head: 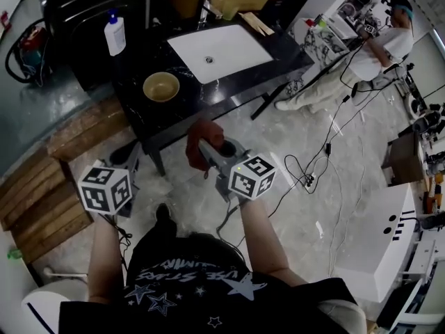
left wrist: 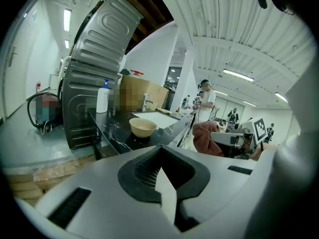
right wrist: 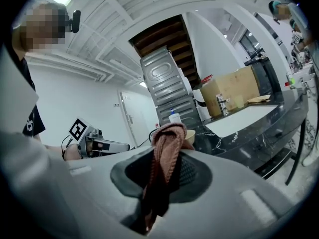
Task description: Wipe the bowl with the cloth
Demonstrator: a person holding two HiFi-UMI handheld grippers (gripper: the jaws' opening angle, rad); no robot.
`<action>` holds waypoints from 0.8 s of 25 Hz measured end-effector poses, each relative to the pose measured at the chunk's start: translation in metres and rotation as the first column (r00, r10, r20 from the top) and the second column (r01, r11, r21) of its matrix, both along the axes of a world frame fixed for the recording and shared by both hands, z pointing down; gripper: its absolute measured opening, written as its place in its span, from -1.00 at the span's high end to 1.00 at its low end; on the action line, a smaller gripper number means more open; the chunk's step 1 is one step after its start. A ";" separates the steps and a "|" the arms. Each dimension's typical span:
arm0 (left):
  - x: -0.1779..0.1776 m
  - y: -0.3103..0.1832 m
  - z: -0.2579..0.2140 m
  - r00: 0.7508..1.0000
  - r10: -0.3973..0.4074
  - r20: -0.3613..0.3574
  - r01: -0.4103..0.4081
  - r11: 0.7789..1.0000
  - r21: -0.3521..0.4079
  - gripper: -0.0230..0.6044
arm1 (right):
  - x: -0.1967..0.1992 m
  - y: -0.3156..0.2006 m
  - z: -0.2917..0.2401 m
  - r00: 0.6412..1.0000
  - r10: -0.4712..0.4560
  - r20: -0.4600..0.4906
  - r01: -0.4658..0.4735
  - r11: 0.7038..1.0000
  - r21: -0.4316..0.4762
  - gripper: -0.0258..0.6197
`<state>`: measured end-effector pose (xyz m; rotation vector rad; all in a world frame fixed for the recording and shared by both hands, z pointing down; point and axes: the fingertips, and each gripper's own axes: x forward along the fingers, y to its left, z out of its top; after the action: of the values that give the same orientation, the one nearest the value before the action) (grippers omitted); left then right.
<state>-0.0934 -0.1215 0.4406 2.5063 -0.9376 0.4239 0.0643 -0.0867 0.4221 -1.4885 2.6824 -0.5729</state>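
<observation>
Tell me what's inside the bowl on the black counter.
The bowl looks empty from the head view: only its bare tan inside shows. From the left gripper view its near wall hides the bottom.

A white pump bottle (head: 115, 35) is standing on the dark counter (head: 142, 106) at upper left; a white sink (head: 236, 46) is sitting in it at upper centre. A person (head: 379, 51) in white is leaning at upper right, cables (head: 313, 174) trailing over the floor
</observation>
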 end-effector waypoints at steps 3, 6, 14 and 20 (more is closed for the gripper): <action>0.006 0.034 -0.003 1.000 -0.016 0.008 0.016 1.000 -0.002 0.90 | 0.000 0.030 -0.001 0.999 -0.034 0.026 0.034 0.999 -0.005 0.71; 0.012 0.067 -0.004 0.999 -0.038 0.008 0.038 0.999 0.002 0.90 | 0.003 0.059 0.003 0.997 -0.069 0.025 0.069 0.998 -0.009 0.71; 0.033 0.137 -0.013 0.997 -0.076 0.007 0.076 0.997 0.028 0.90 | 0.020 0.121 -0.005 0.991 -0.132 0.029 0.131 0.991 0.017 0.71; 0.050 0.165 -0.017 0.997 -0.073 0.008 0.072 0.997 0.038 0.90 | 0.032 0.148 -0.007 0.987 -0.139 0.078 0.137 0.990 0.035 0.71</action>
<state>-0.0430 0.0432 0.4239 2.4969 -1.0457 0.3990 0.0967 0.0612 0.4152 -1.2512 2.7342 -0.5835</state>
